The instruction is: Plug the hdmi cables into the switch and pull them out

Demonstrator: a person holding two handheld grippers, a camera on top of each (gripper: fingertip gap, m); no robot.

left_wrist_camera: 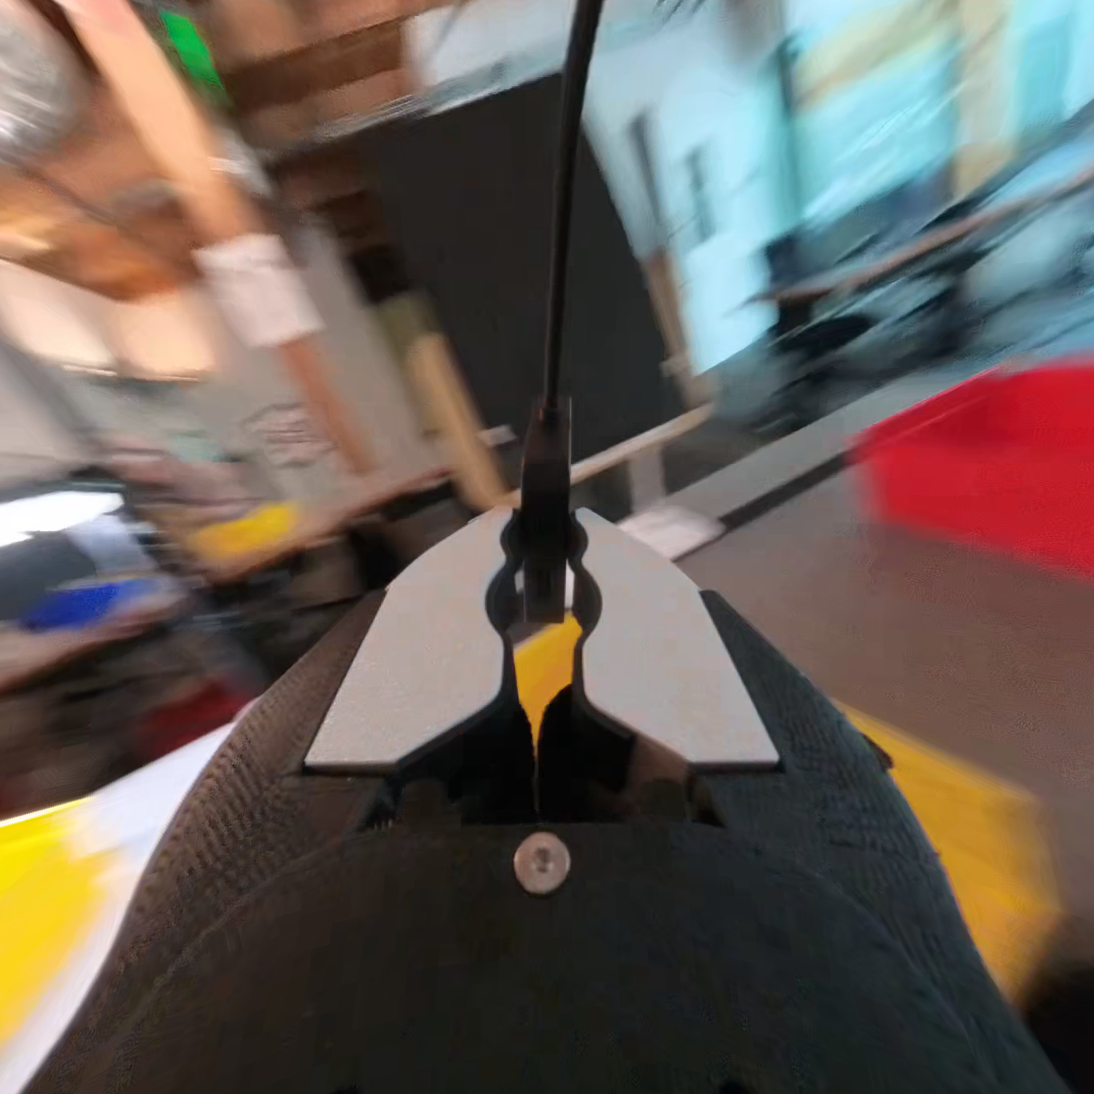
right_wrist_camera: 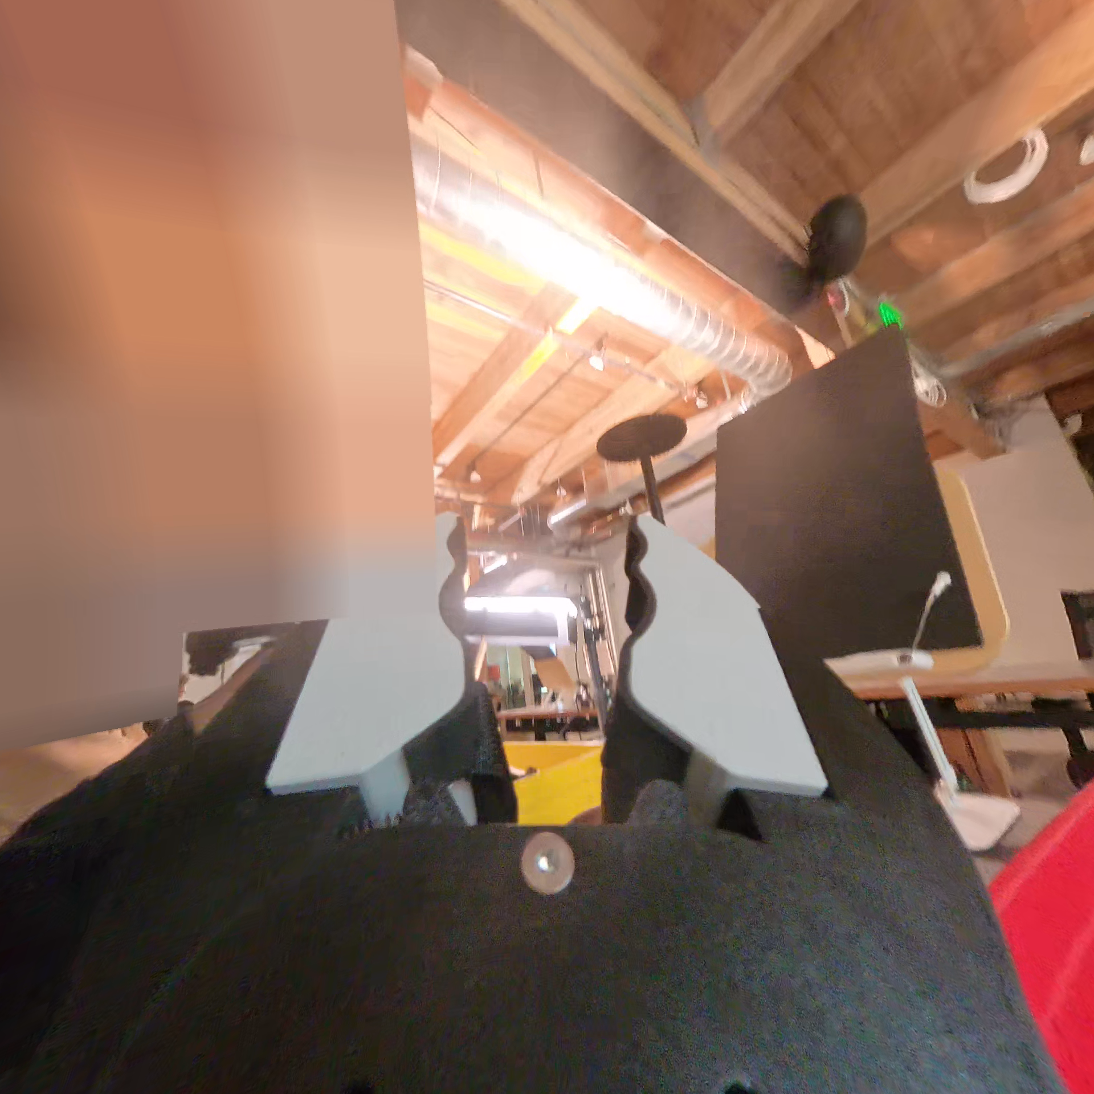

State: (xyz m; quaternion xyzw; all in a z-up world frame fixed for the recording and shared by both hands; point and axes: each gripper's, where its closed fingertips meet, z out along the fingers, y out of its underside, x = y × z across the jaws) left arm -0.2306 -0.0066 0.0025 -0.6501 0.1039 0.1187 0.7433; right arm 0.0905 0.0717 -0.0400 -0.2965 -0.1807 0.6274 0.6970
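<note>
Your left claw (left_wrist_camera: 543, 536) pinching the black HDMI plug (left_wrist_camera: 544, 473), your right claw (right_wrist_camera: 541, 568) spread, nothing between its fingers.

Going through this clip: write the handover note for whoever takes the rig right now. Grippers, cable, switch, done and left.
Left gripper: shut on the HDMI cable plug, cord running up out of frame; its view is motion-blurred.
Right gripper: open, empty, tilted up toward the ceiling.
Switch: not in either view.
Done: this cable is free of any port.
Left: cannot tell which plug or pull cycles remain; locate the switch first.
</note>
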